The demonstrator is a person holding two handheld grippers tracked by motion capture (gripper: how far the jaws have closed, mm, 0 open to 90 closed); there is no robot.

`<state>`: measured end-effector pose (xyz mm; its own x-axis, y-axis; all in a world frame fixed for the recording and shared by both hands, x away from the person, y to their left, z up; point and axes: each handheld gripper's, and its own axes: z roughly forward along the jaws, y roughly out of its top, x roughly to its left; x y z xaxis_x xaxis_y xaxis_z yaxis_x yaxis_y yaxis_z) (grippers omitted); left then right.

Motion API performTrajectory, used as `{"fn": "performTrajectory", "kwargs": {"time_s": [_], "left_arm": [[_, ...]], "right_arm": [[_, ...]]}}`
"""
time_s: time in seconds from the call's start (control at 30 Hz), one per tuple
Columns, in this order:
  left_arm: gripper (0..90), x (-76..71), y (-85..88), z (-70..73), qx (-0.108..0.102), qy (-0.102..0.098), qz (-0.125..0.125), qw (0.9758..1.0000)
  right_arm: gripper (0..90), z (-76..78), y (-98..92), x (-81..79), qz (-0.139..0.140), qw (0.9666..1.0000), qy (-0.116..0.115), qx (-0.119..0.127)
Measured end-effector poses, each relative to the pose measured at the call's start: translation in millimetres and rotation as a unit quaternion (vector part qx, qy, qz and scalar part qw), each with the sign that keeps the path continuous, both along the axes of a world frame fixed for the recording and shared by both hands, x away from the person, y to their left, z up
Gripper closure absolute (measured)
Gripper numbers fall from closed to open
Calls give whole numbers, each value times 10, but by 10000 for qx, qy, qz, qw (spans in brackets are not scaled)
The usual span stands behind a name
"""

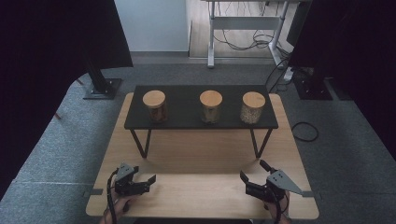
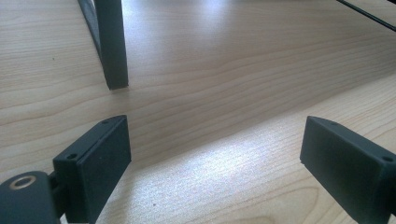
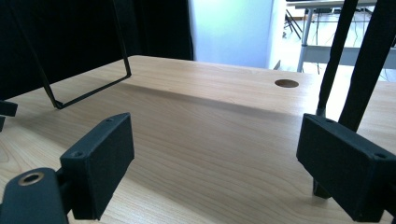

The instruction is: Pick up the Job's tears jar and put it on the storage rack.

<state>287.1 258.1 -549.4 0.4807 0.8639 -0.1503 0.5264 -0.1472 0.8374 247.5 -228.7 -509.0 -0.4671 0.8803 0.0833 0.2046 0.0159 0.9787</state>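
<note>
Both the left gripper point(image 1: 148, 181) and right gripper point(image 1: 252, 171) rest spread and empty on the table point(image 1: 201, 196); three wood-lidded jars point(image 1: 211, 107) appear unlabelled, perhaps too distant.

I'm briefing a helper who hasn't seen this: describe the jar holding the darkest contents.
On the wooden table stands a black raised shelf carrying three wooden-lidded glass jars in a row. Take the leftmost jar, with dark brown contents; its neighbours hold paler fillings.

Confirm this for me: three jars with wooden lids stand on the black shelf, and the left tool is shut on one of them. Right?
Not quite. The three jars do stand on the black shelf, but the left tool is open and empty, low over the table, as the high view shows.
</note>
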Motion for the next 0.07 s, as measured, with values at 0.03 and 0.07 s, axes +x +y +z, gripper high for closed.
{"fn": "performTrajectory", "kwargs": {"time_s": [0.03, 0.07], "left_arm": [[81, 1, -2, 0, 8, 5, 0, 10000], [81, 2, -4, 0, 14, 13, -4, 10000]], "right_arm": [[101, -9, -7, 4, -5, 10000, -1, 47], [101, -21, -14, 9, -12, 9999, 18, 112]]}}
